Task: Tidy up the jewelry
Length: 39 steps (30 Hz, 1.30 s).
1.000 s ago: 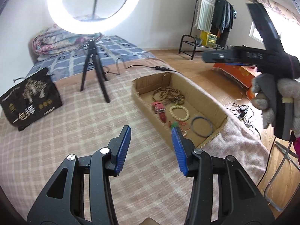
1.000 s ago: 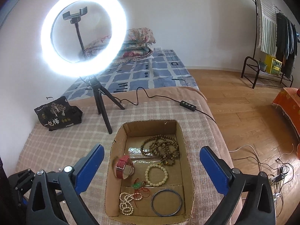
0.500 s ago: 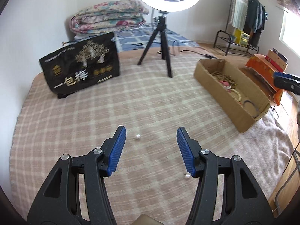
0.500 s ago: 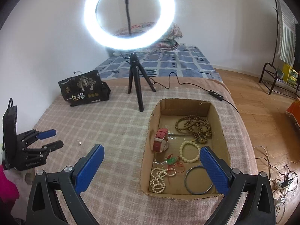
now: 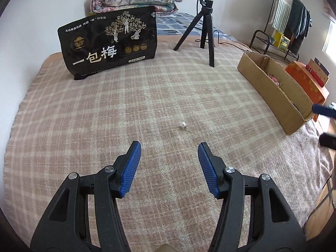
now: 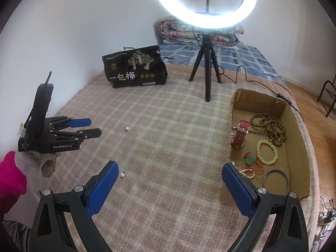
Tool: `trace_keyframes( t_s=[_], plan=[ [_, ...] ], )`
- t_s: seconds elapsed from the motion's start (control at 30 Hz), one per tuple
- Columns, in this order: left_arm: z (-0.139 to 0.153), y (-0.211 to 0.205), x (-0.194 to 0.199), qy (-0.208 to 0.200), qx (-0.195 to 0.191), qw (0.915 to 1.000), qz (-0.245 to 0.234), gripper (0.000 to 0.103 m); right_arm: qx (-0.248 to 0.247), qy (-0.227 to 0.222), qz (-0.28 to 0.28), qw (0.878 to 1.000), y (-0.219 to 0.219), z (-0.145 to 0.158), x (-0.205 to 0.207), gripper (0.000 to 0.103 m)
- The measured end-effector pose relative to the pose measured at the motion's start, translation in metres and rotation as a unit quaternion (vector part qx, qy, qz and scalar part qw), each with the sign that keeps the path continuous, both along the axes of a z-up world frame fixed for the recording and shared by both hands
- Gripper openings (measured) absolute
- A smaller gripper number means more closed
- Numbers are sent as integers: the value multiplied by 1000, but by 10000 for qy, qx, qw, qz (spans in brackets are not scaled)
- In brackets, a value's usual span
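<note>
A small pearl earring (image 5: 183, 124) lies on the plaid blanket just ahead of my open, empty left gripper (image 5: 169, 153); it also shows in the right wrist view (image 6: 126, 128). A second pearl earring (image 6: 122, 174) lies beside the left finger of my open, empty right gripper (image 6: 170, 175). My left gripper also shows in the right wrist view (image 6: 90, 126), at the left, pointing toward the first pearl. The cardboard box (image 6: 298, 126) at the right holds a red watch (image 6: 241, 134), brown bead strands (image 6: 271, 126), a cream bead bracelet (image 6: 266, 152), a green pendant and a grey bangle (image 6: 275, 178).
A black snack bag (image 5: 109, 42) stands at the back of the bed. A ring light on a black tripod (image 5: 206, 27) stands behind the box (image 5: 273, 92). Folded quilts lie by the wall. A clothes rack (image 5: 292, 19) and wooden floor lie to the right.
My left gripper swung left away from the box and came down toward the pearl on the blanket. My right gripper also turned left, so the box moved to the right of its view.
</note>
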<state>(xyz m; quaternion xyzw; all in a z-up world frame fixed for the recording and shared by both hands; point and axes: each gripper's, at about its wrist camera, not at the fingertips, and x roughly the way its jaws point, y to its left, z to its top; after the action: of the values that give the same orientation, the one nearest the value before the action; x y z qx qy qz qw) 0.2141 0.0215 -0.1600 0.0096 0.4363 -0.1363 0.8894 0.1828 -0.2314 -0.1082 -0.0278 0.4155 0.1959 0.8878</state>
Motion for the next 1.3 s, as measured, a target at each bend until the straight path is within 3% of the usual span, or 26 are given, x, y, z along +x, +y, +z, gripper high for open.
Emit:
trace_keyframes(
  t_s=[0.17, 0.27, 0.4, 0.47, 0.53, 0.9, 1.0, 1.23, 1.3],
  plan=[
    [-5, 2, 8, 50, -289, 9996, -24, 58, 199, 309, 429, 9984, 22, -25, -2, 82],
    [-10, -3, 13, 70, -281, 9995, -121, 46, 295, 580, 699, 9954, 37, -43, 0, 69],
    [-18, -12, 19, 118, -243, 9993, -259, 44, 389, 896, 940, 9908, 53, -62, 3, 53],
    [-22, -15, 22, 154, -266, 9991, -292, 36, 419, 959, 993, 9895, 58, -67, 4, 45],
    [-26, -17, 26, 190, -273, 9990, -302, 35, 454, 984, 1061, 9884, 63, -71, 4, 41],
    [-38, -27, 47, 204, -268, 9991, -269, 34, 245, 934, 1155, 9886, 77, -81, 11, 33],
    [-39, -31, 51, 182, -211, 9992, -295, 27, 263, 934, 1161, 9885, 80, -82, 13, 31],
    [-43, -33, 57, 183, -171, 9993, -265, 27, 54, 869, 1229, 9886, 90, -86, 15, 30],
    [-43, -34, 57, 183, -162, 9994, -264, 21, 26, 860, 1234, 9886, 91, -86, 14, 28]
  ],
)
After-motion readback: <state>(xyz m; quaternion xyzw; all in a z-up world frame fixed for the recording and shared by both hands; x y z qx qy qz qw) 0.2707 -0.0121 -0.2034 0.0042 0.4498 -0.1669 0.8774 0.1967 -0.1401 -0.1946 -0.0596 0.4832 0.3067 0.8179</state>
